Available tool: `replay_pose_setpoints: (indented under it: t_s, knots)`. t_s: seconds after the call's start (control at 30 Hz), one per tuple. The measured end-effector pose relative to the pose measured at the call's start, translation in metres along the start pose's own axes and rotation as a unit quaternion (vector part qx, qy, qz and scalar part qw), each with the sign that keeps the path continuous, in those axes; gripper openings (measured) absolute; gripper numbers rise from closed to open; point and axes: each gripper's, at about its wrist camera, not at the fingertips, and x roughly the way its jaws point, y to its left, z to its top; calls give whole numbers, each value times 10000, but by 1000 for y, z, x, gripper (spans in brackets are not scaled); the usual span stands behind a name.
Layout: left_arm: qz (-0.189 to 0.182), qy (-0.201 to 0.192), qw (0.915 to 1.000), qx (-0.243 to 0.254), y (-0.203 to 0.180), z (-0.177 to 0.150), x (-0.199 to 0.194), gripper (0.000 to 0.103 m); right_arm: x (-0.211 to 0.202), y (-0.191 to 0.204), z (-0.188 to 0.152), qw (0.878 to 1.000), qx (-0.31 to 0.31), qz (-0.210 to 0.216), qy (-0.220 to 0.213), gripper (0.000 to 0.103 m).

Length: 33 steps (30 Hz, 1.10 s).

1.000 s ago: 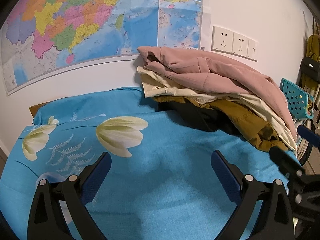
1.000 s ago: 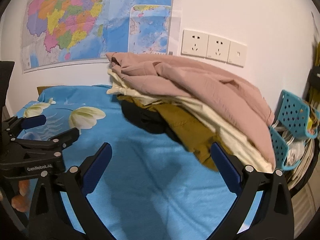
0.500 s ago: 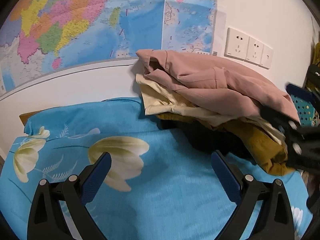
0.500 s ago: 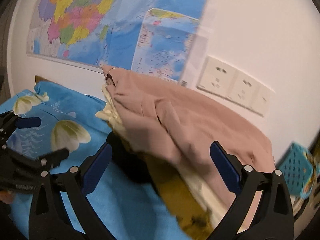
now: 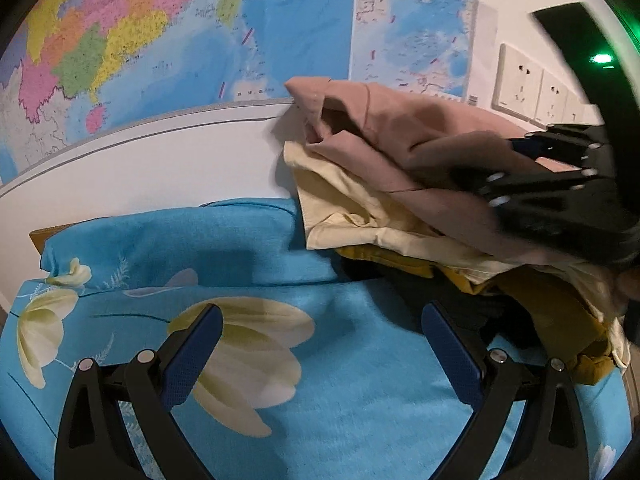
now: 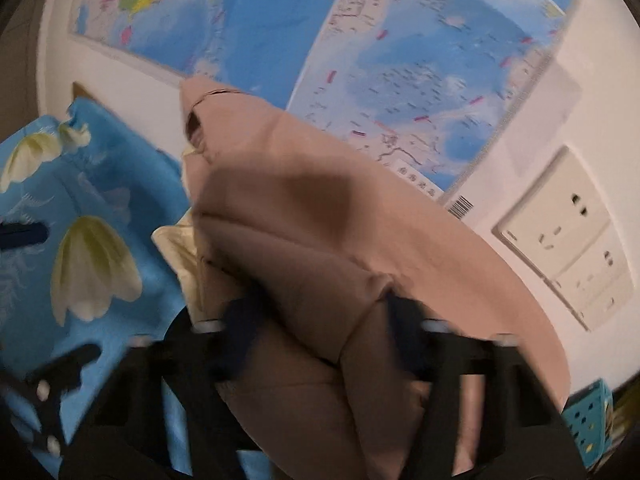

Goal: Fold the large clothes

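Observation:
A pile of clothes lies at the back right of the bed against the wall. On top is a pink garment (image 5: pixel 400 140) (image 6: pixel 304 240), with a cream one (image 5: pixel 348 208), a mustard one (image 5: pixel 560 312) and a black one (image 5: pixel 460 300) beneath it. My right gripper (image 6: pixel 320 312) (image 5: pixel 492 168) sits on top of the pile, its jaws closing, and a bunched fold of the pink garment is pinched between the pads. My left gripper (image 5: pixel 320 320) hovers open over the blue sheet in front of the pile, with nothing between its fingers.
The bed carries a blue sheet with pale tulips (image 5: pixel 120 248) (image 6: pixel 132 184). A large map (image 5: pixel 200 32) and wall sockets (image 6: pixel 568 232) are on the wall behind the pile. A teal perforated basket (image 6: pixel 588 412) stands to the right of the bed.
Both grippers moved in toward the pile. My right gripper rolled, came down onto the pink garment and its jaws narrowed around a fold of it. The left stayed open.

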Motion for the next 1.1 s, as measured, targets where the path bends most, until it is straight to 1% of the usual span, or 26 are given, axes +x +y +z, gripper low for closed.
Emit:
replay_pose_setpoints:
  t_s: [0.07, 0.17, 0.2, 0.23, 0.3, 0.4, 0.47, 0.5, 0.53, 0.57, 0.6, 0.63, 0.7, 0.73, 0.8, 0.83, 0.9, 0.97, 1.03, 1.1]
  knots:
    - [-11, -7, 10000, 13, 1, 2, 4, 96, -19, -15, 0, 9999, 84, 63, -93, 23]
    - [-34, -27, 10000, 31, 0, 7, 12, 96, -51, -52, -1, 9964, 678, 229, -463, 21]
    - [-51, -55, 10000, 37, -1, 9, 14, 96, -56, -58, -2, 9950, 811, 256, -518, 23]
    - [-51, -70, 10000, 47, -3, 10, 15, 96, -58, -61, -3, 9947, 847, 271, -517, 27]
    - [-64, -100, 9999, 81, -5, 13, 20, 96, -52, -50, -4, 9974, 574, 201, -376, 48]
    - [-105, -85, 9999, 88, -8, 16, 26, 96, -32, -25, -1, 9997, 70, 154, -192, 63]
    - [-124, -52, 9999, 96, -9, 16, 30, 96, -19, -9, 2, 9995, -263, 87, -136, 68]
    - [-144, -32, 9999, 83, -8, 16, 32, 96, -11, -3, 4, 9991, -418, -14, -88, 68]
    - [-186, 10, 9998, 58, -6, 16, 35, 96, -3, -2, 5, 9986, -519, -102, 8, 67]
    - [-223, 27, 9997, 39, -6, 16, 36, 96, 4, -2, 7, 9983, -540, -201, 121, 48]
    - [-263, 39, 9996, 28, -5, 15, 37, 96, 4, -8, 10, 9992, -381, -15, 157, 22]
    - [-320, 53, 9995, 28, -4, 15, 38, 96, -2, -18, 14, 9997, -138, 155, 129, 17]
    - [-462, 18, 9989, 28, -2, 14, 37, 96, -27, -41, 20, 9993, 237, 221, -201, 12]
    - [-552, -6, 9985, 33, -1, 15, 35, 96, -43, -53, 23, 9984, 400, 203, -355, 11]
    - [-901, -81, 9959, 35, -1, 16, 31, 96, -77, -81, 28, 9948, 730, 130, -696, 10]
    - [-1105, -117, 9938, 27, -2, 17, 29, 96, -98, -100, 31, 9909, 994, 59, -908, 10]
    - [-1580, -251, 9871, 12, -5, 21, 23, 96, -125, -124, 31, 9860, 1299, 2, -1050, 10]
    - [-1913, -330, 9809, 97, -13, 23, 21, 96, -152, -143, 29, 9827, 1418, -119, -1183, 10]
    - [-1988, -394, 9792, 88, -21, 24, 22, 96, -177, -157, 24, 9783, 1592, -150, -1321, 10]
    - [-2146, -408, 9758, 42, -28, 24, 26, 96, -195, -167, 20, 9751, 1701, -194, -1410, 10]
